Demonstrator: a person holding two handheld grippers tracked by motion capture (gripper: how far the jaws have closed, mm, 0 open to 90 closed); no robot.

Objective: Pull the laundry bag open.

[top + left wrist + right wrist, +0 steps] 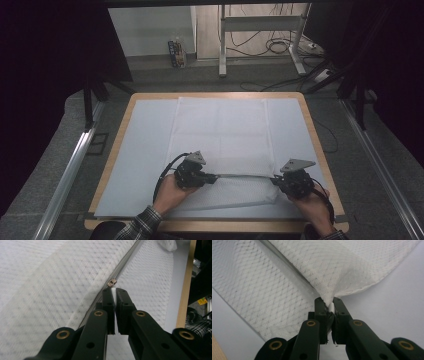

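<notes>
No legible text, label, brand, number or sign. The small carton (176, 53) standing on the floor beyond my worktop (216, 95) bears blue printing too small and blurred for me to read. The white mesh fabric (222, 135) before me carries no marking.

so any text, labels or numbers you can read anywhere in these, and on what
None can be read.
The blue and white carton on the floor beyond the table has print, but it is too small and blurred to read.
The white mesh cover, its zipper pull, both black tools and the yellow tag past the table edge show no legible marks.
</notes>
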